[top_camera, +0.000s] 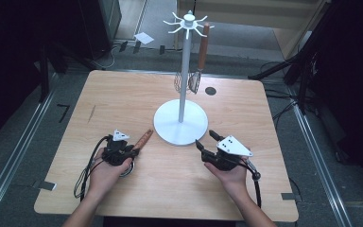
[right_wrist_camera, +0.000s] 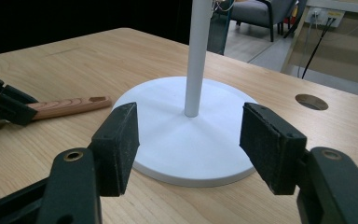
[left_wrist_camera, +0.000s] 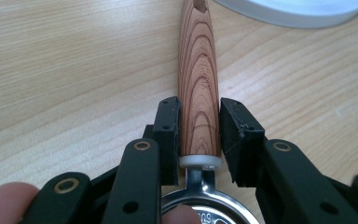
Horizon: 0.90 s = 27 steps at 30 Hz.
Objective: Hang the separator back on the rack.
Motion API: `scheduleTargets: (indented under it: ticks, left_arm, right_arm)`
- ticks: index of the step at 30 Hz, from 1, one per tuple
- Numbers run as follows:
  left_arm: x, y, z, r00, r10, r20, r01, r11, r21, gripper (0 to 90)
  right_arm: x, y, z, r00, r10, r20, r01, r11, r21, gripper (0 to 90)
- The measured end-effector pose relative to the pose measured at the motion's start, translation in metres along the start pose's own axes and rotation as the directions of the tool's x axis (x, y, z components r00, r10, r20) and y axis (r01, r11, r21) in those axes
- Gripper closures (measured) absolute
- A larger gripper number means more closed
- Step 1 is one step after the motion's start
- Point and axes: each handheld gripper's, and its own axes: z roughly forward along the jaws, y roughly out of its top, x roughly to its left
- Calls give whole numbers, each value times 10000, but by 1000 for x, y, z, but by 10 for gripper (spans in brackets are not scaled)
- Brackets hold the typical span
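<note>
A wooden-handled utensil [left_wrist_camera: 199,84] is being gripped by the left gripper [left_wrist_camera: 199,140], whose jaws are being pressed shut on the lower end of the handle, just above the metal neck. It is lying on the table [top_camera: 123,99] at the lower left of the high view, its long axis being pointed up and right toward the white stand [top_camera: 180,123]. The right gripper [right_wrist_camera: 189,140] is being held partly open and empty, facing the stand's base.
</note>
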Motion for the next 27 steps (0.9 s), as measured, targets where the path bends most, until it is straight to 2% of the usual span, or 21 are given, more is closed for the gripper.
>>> scheduleTargets:
  ticks: [12,17,19,21,27]
  left_arm:
    - [0,-20,-21,9984,561,80,-564,9973,476,708]
    - [5,-25,-29,9981,543,293,-562,9961,687,707]
    - [5,-24,-29,9975,669,215,-683,9947,771,704]
    - [4,-23,-29,9968,786,147,-795,9938,779,672]
    - [3,-18,-26,9971,736,181,-748,9937,834,552]
  right_arm:
    - [-1,1,-3,10000,25,-7,-25,10000,-94,382]
    - [-3,2,-6,10000,9,25,-8,9999,-136,382]
    - [-4,2,-5,10000,73,30,-73,9999,-105,382]
    - [-3,2,-5,10000,66,2,-66,9999,-148,383]
    - [-4,2,-6,10000,30,40,-29,9998,-196,381]
